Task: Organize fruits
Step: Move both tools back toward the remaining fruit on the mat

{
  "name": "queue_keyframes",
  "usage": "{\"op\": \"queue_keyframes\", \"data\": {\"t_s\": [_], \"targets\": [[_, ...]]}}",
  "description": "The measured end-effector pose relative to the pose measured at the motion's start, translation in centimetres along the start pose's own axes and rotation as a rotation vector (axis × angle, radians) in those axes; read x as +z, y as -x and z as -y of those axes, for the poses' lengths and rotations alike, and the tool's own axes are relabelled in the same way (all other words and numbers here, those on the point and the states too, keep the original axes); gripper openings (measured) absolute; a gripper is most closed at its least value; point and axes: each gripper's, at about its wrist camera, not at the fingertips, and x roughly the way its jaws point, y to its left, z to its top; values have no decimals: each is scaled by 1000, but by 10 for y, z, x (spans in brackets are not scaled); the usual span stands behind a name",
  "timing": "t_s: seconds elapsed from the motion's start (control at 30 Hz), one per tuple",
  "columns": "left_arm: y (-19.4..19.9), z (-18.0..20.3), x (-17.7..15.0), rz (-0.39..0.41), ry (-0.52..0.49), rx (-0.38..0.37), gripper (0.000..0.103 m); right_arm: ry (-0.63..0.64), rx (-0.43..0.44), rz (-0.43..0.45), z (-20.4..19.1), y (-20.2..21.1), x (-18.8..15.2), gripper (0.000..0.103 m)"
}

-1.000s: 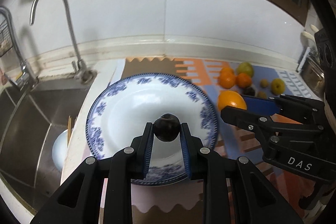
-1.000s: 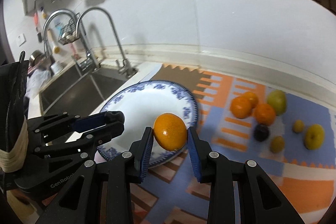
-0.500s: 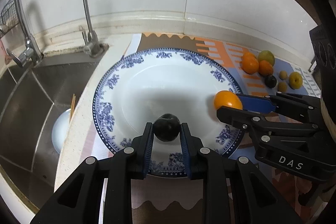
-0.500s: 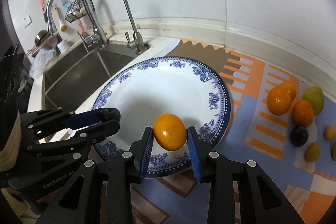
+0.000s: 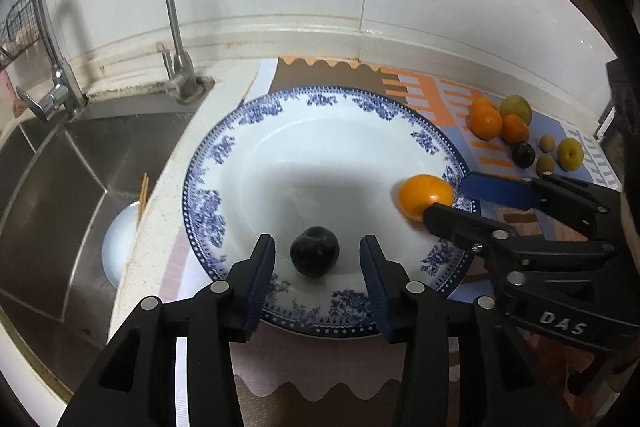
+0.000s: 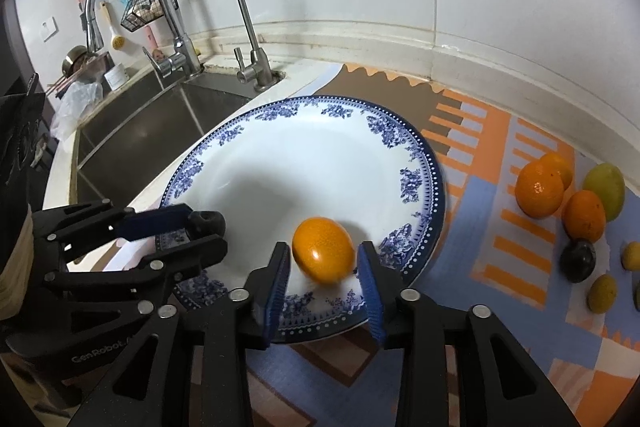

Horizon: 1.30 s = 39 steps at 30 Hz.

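The dark plum (image 5: 315,256) sits on the blue-patterned plate (image 5: 248,131), right between the spread fingers of the left gripper (image 5: 317,261), which isn't touching it. Same with the orange (image 6: 323,249): on the plate, between the parted fingers of the right gripper (image 6: 323,269). Leftover fruits (image 6: 576,203) lie off to its right on the mat (image 6: 480,211).

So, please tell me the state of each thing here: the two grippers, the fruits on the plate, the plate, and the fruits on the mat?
left gripper: open, fingers either side of the plum
right gripper: open around the orange
dark plum: released, lying on the plate
orange: on the plate, between the open fingers
plate: upright on the counter, holding two fruits
loose fruits: waiting on the mat
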Motion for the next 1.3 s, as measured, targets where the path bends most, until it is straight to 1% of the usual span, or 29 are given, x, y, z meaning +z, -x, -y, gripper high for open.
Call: {"op": "queue_keyframes", "data": {"t_s": [0.03, 0.13, 0.23, 0.43, 0.57, 0.67, 0.93, 1.1, 1.17, 1.3], "targets": [[3, 1, 1, 7, -2, 4, 47, -2, -8, 15, 0, 5, 0, 50], [11, 3, 3, 27, -6, 4, 49, -13, -30, 42, 2, 18, 1, 50], [21, 9, 7, 58, -25, 2, 54, -25, -58, 71, 5, 33, 1, 50], [42, 31, 14, 126, -84, -23, 58, -54, -111, 136, 14, 68, -1, 50], [53, 49, 19, 161, -121, -67, 60, -71, -155, 177, 21, 93, -6, 50], [57, 61, 23, 181, -144, -97, 61, -95, -189, 205, 28, 110, -10, 54], [61, 103, 35, 227, -223, -178, 61, -159, -303, 261, 55, 149, -26, 54], [59, 130, 44, 238, -240, -243, 61, -207, -377, 284, 78, 167, -34, 54], [58, 139, 46, 243, -247, -256, 61, -223, -400, 292, 86, 173, -38, 54], [50, 158, 52, 254, -272, -256, 61, -256, -448, 307, 104, 183, -45, 54]]}}
